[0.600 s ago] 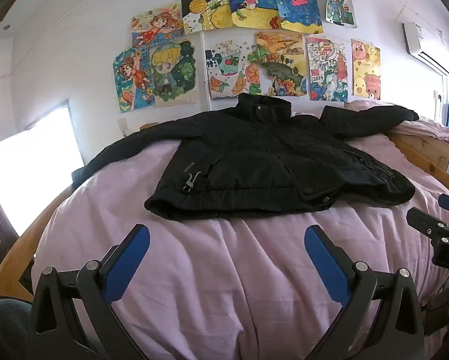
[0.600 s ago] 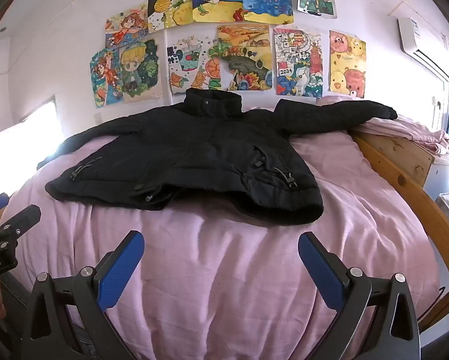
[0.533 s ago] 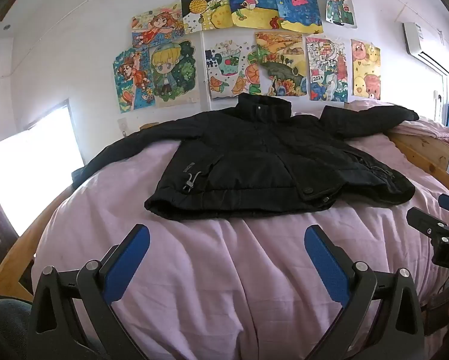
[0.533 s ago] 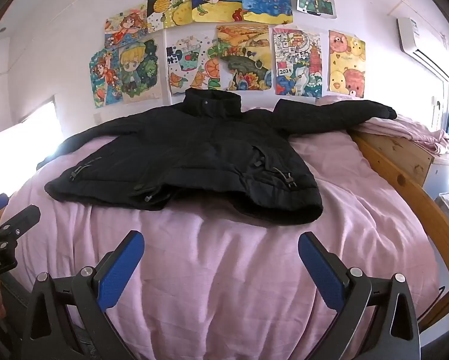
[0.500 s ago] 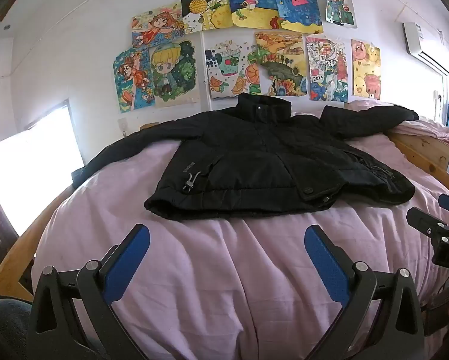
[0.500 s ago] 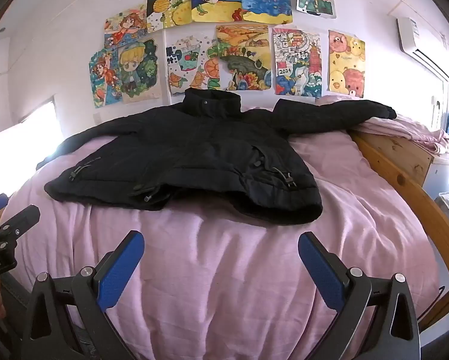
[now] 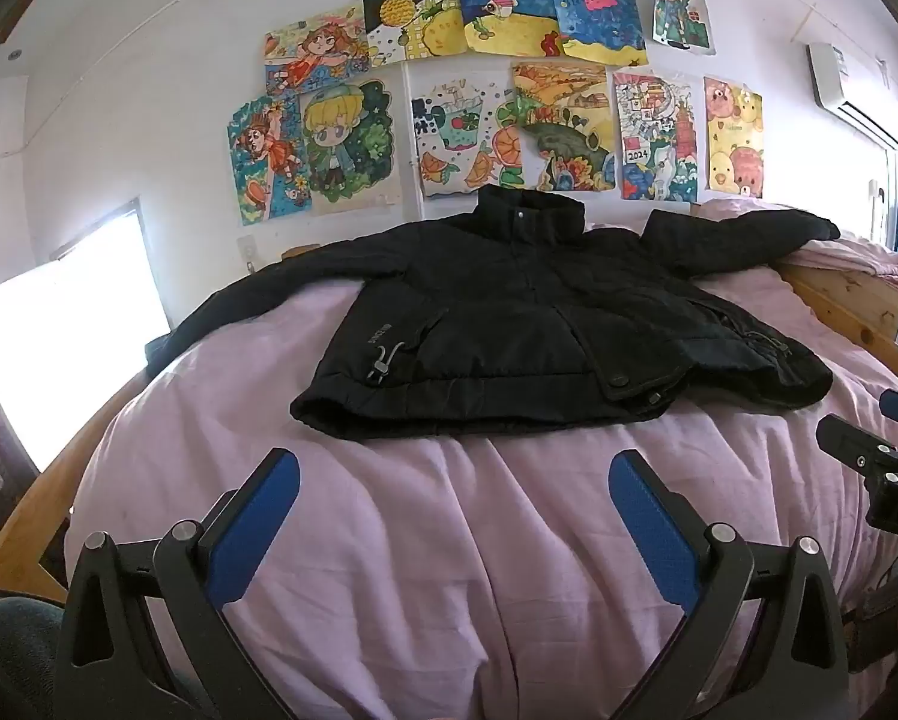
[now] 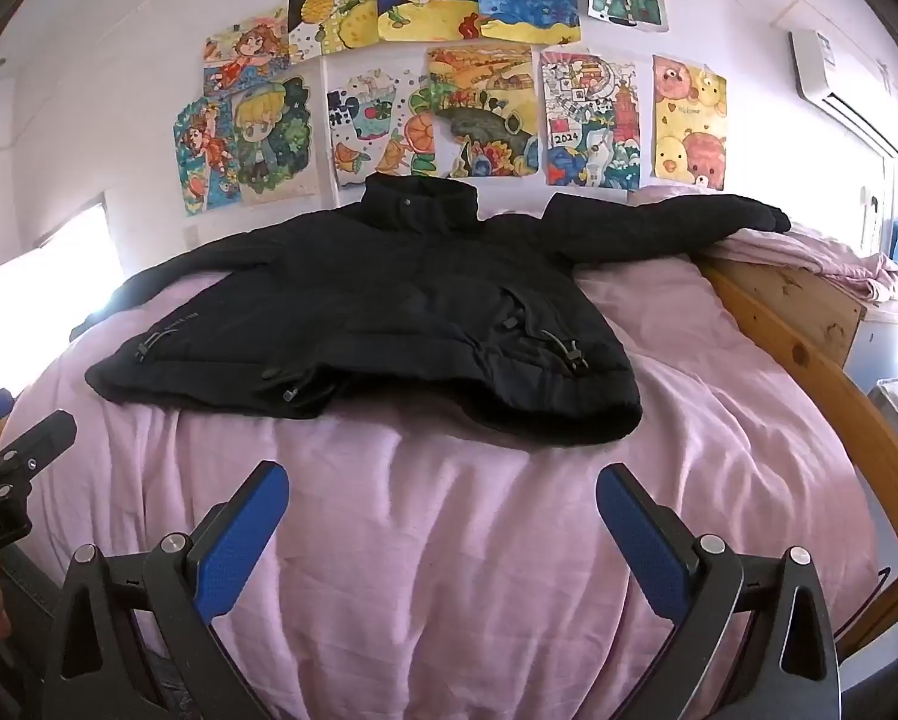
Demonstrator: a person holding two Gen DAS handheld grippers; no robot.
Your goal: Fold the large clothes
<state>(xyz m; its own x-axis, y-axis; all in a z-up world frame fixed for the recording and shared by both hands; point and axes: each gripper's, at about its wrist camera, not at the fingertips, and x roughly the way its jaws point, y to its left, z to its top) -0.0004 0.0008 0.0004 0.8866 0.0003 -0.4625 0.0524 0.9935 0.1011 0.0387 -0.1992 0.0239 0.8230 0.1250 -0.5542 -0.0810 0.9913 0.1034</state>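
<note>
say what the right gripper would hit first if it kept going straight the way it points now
Probably the pink bedcover: the open right gripper tilts down toward bare cover, short of the black jacket. Depth is hard to judge, so it might reach the jacket's hem.

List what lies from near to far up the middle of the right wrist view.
right gripper with open jaws → bare pink bedsheet → black jacket, its hem nearest and collar farthest → wall drawings

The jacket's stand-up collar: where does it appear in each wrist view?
Left wrist: collar sits slightly right of centre, upper half.
Right wrist: collar sits slightly left of centre, upper half.
Shared landmark: the fruit-drink drawing on the wall just above it.
</note>
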